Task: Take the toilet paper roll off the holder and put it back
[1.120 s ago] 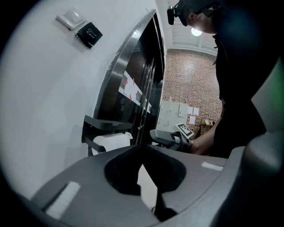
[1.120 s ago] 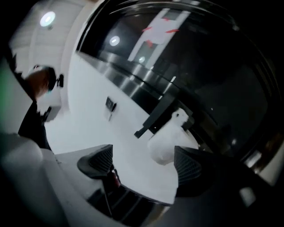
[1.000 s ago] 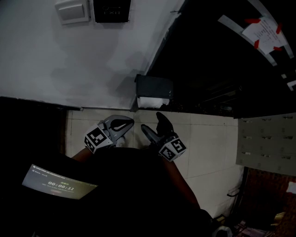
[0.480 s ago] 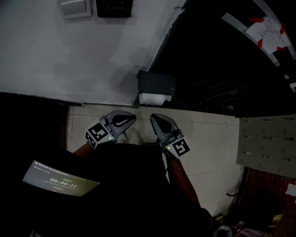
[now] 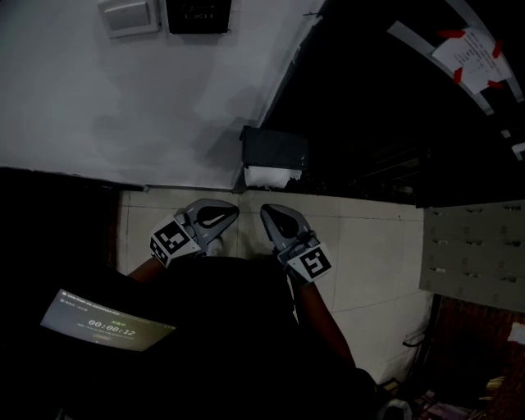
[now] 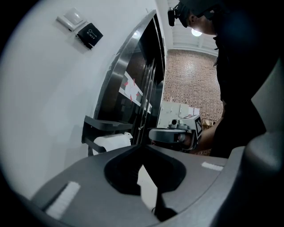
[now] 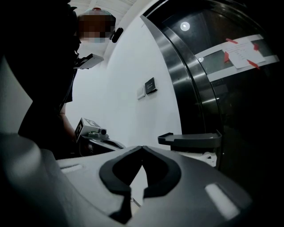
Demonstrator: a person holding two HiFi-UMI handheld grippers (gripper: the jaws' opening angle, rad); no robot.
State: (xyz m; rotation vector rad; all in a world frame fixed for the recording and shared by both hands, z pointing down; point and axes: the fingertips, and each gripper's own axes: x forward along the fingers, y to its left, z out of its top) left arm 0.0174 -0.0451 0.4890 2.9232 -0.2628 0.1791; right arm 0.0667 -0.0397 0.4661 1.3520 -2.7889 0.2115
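A white toilet paper roll (image 5: 271, 177) hangs under a dark holder (image 5: 274, 151) fixed to the white wall by a dark metal door frame. In the left gripper view the roll (image 6: 111, 142) sits under the holder's shelf (image 6: 106, 124). The right gripper view shows the holder (image 7: 191, 140) with a strip of the roll (image 7: 207, 158) below it. My left gripper (image 5: 232, 212) is shut and holds nothing, below and left of the roll. Just right of it, my right gripper (image 5: 266, 212) is shut and also holds nothing. Both tips stand a short way in front of the holder.
A white switch plate (image 5: 128, 16) and a black panel (image 5: 198, 14) are on the wall above. A paper taped with red tape (image 5: 478, 51) hangs on the dark curved door. Pale floor tiles (image 5: 369, 254) lie below, with grey lockers (image 5: 474, 254) at the right and a timer screen (image 5: 107, 321) at lower left.
The right gripper's jaws closed from wide open and its tip swung a little left toward the left gripper. The left gripper stayed almost still.
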